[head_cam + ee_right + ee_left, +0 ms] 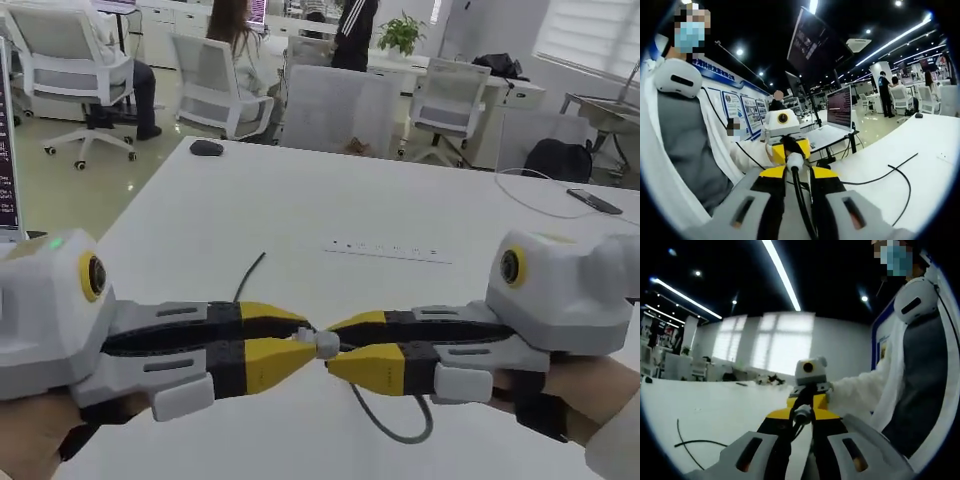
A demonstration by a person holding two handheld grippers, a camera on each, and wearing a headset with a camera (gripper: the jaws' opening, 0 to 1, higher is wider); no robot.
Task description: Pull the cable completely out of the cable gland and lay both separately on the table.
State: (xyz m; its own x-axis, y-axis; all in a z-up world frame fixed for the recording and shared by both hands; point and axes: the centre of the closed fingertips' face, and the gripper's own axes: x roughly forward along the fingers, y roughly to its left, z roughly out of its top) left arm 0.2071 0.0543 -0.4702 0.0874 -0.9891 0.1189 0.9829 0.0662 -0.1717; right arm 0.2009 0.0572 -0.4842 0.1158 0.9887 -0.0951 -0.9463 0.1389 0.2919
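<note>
Cable gland [327,343] hangs over the near bench [400,200], pinched in the left gripper's [312,342] narrow jaws, with the right gripper's [338,352] jaws closed on the cable [398,432] beside it; a hard pull could slip either grip or whip the trailing cable.

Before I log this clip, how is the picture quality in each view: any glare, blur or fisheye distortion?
Head view: even light, cable gland sharp, no glare on the table. Left gripper view: strong fisheye bend, windows blown out, cable gland slightly soft. Right gripper view: ceiling lights curve, cable soft near the lens.
</note>
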